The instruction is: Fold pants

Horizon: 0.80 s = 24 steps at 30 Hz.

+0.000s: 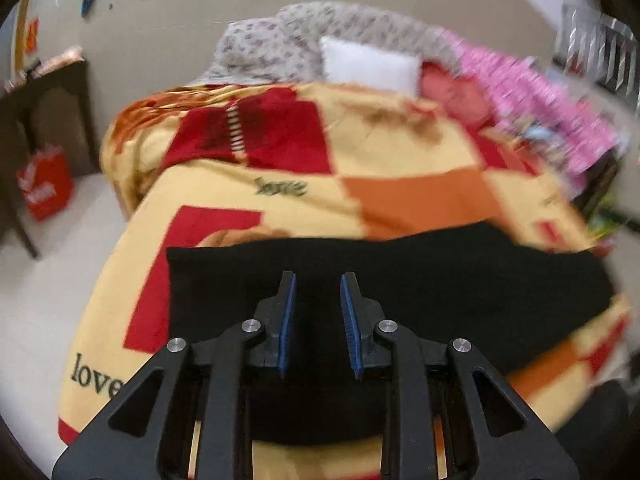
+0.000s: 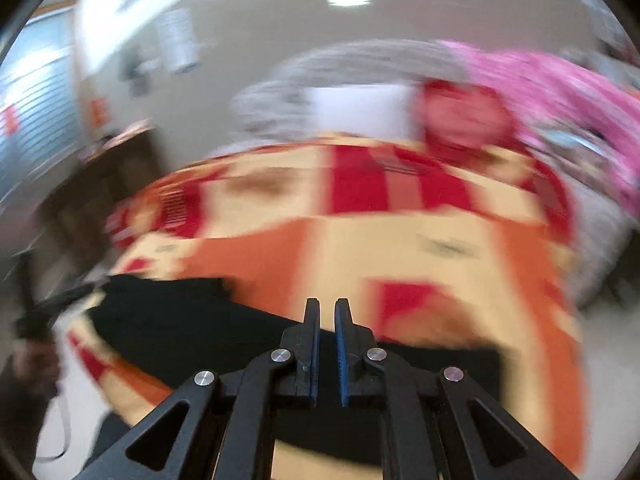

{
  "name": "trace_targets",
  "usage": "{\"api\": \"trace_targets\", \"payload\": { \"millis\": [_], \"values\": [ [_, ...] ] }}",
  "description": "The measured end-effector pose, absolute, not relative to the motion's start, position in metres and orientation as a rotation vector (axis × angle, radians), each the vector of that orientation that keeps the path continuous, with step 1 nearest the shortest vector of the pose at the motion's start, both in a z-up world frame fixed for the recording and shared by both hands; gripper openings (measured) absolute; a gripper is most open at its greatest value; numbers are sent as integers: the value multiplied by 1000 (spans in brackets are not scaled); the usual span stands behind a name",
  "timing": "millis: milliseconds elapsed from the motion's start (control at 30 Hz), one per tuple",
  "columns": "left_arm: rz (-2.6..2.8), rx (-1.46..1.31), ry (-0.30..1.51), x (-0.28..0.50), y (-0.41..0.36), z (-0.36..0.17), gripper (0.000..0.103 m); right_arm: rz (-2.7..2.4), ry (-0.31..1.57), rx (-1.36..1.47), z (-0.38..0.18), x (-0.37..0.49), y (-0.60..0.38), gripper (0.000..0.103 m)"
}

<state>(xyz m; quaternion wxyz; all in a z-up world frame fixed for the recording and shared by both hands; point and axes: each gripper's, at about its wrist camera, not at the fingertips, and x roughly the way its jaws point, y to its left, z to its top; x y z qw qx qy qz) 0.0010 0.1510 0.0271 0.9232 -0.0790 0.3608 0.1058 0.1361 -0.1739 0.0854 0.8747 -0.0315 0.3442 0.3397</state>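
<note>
The black pants (image 1: 400,288) lie flat across the near end of the bed on the red, orange and cream blanket (image 1: 304,184), spread there, I'd guess, so there is room to fold. The left gripper (image 1: 318,300) hovers over them, fingers apart and empty. The right gripper (image 2: 327,320) is nearly closed, a slim gap showing, holding nothing.

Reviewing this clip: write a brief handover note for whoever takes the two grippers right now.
Left hand-held gripper: open, empty, above the pants.
Right hand-held gripper: narrow gap, holding nothing, over the pants' far edge.
Pants: black, lying flat across the near part of the blanket on the bed.
Done: pants look laid out; fold count cannot be told.
Left: grip an edge and fold.
</note>
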Motion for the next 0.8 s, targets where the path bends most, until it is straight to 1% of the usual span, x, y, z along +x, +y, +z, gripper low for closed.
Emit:
{"api": "trace_targets", "payload": {
  "millis": [33,67,133,200,267,333,367,433,500,567,667,733,800],
  "values": [
    [250,-186,796,7,159,13,22,752,737,-85,81,140,-148,6],
    [247,-223,802,6,166,6,23,786,756,-116,76,144,-120,6],
    [225,-254,753,-2,175,4,22,833,792,-177,64,150,-74,6],
    [216,-299,747,-7,180,4,22,880,835,-227,48,154,-36,6],
    [210,-315,739,-5,179,3,22,968,959,-294,22,162,-5,6],
    [204,-318,715,-10,176,0,22,875,934,-460,4,170,8,6],
    [205,-311,709,-10,175,-2,22,815,950,-456,-3,184,4,6],
    [204,-304,698,-10,172,-2,22,777,1009,-249,-5,218,-25,0],
    [196,-319,692,-11,173,-4,22,729,1020,-196,-2,228,-36,0],
    [187,-334,687,-12,175,-6,22,636,987,-222,9,224,-34,2],
    [185,-339,681,-12,175,-6,22,783,935,-81,32,203,-18,2],
    [186,-336,680,-12,174,-6,22,948,949,-39,35,187,9,2],
    [186,-336,681,-12,174,-6,22,1028,997,-104,24,180,36,3]
  ]
}}
